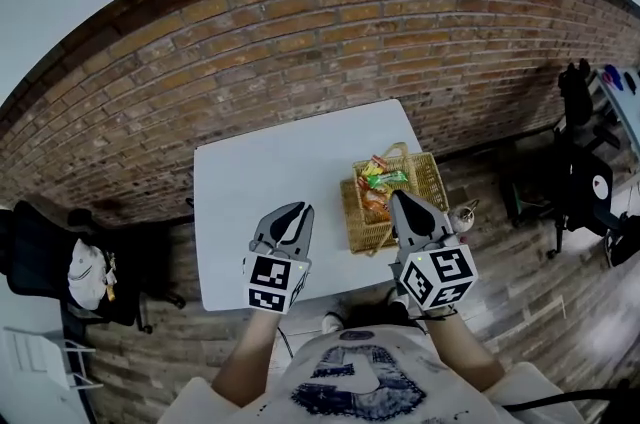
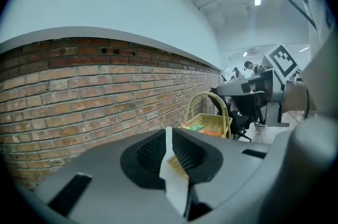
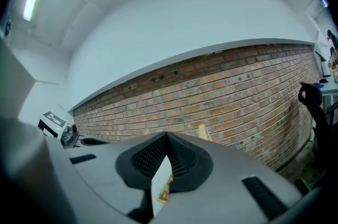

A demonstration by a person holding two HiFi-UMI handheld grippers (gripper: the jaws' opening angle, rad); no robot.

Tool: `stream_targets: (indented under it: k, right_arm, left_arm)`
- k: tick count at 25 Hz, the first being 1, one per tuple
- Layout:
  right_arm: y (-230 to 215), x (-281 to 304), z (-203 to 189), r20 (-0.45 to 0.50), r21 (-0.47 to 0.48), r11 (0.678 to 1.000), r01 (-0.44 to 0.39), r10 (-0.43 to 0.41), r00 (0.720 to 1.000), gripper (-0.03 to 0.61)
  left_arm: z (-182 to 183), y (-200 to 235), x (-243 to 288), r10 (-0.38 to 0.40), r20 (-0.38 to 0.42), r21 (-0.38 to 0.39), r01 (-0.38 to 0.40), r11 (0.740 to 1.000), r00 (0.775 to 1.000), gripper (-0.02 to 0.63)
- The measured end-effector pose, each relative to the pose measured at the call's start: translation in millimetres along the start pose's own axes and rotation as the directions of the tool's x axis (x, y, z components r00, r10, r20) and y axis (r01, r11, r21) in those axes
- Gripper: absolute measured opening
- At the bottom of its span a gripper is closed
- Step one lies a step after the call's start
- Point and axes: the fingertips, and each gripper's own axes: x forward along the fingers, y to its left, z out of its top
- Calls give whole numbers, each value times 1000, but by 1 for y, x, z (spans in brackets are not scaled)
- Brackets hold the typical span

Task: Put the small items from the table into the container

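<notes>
A wicker basket (image 1: pixel 432 174) with a hoop handle stands on the right side of the white table (image 1: pixel 260 172), and colourful snack packets (image 1: pixel 378 178) lie inside it. It is the only thing I see on the tabletop. My left gripper (image 1: pixel 298 208) hovers over the table's near edge, left of the basket, with its jaws together and nothing between them. My right gripper (image 1: pixel 398 197) is over the basket's near corner, shut and empty. In the left gripper view the basket (image 2: pixel 207 121) shows past the closed tips of the left gripper (image 2: pixel 169 129). In the right gripper view the tips of the right gripper (image 3: pixel 167 134) meet.
A brick wall (image 1: pixel 300 42) runs behind the table. A black chair (image 1: pixel 45 262) with things on it stands at the left. Black equipment on stands (image 1: pixel 585 177) is at the right, on the wooden floor. The person's torso is at the bottom of the head view.
</notes>
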Motion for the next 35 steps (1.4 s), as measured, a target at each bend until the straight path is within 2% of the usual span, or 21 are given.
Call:
stream_targets:
  k: [6,13,19,27,35]
  right_arm:
    - [59,10,-21,-23,-8,998,-57,57,998,20]
    - [123,18,-36,-36,-28,991,-129,127,991,20]
    - [163,23,-41,-51,-64,983,-172,169,984,19]
    - [185,25,-46,-63,-78,978,-192,188,980,18]
    - [182,24,-48,-66,-88,981,-172,167,984,18]
  left_arm:
    - [-24,22,-51,30,19,-50,-30,998,999,63]
    - [-30,61,-113,137,88,-82,-130,988,987,46]
    - [-37,84,-152,205,111,-110,-193,975,972,46]
    - [-41,100,-182,262,134,-138,-244,960,956,46]
    - [-40,96,-177,240,147,-137,-221,966,959,46]
